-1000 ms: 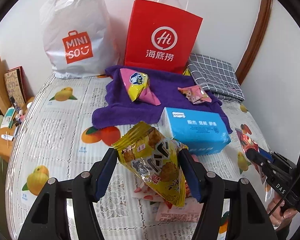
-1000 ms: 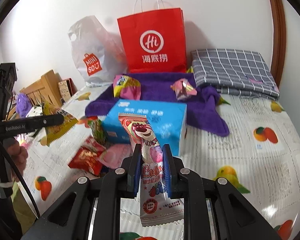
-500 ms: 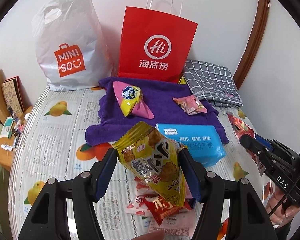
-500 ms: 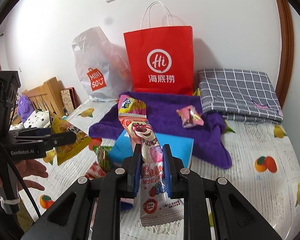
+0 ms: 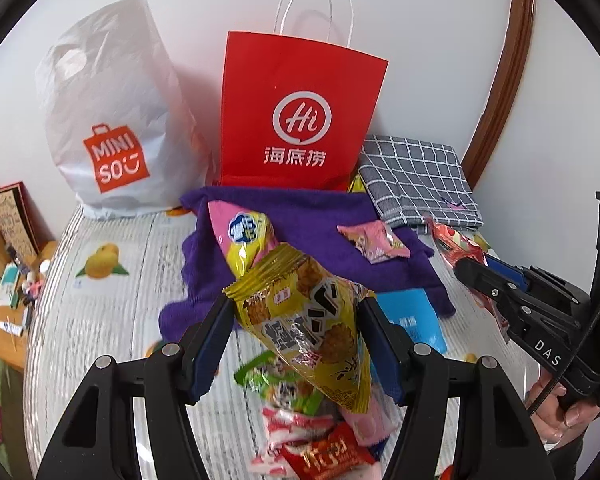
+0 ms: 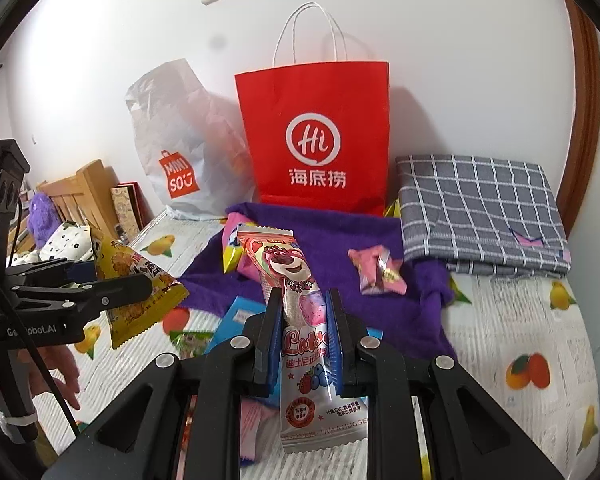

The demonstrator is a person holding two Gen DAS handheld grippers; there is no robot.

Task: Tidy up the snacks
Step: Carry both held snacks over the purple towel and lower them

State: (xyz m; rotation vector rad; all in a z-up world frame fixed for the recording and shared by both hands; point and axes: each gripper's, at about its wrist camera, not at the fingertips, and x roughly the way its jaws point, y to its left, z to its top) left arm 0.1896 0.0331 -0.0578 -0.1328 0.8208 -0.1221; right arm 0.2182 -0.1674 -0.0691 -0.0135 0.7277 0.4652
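I am clamping my left gripper [image 5: 296, 320] wide around a crinkled yellow foil snack bag [image 5: 312, 320], holding it above the loose snack packets [image 5: 300, 412] on the near bed. My right gripper [image 6: 304, 328] is pinching narrowly on a tall pink bear-printed candy packet [image 6: 300, 320], facing the far red paper carrier bag [image 6: 316, 136].

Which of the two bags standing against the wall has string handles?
The red paper bag, with white looped handles; the white Miniso plastic bag beside it has only a punched-out grip hole.
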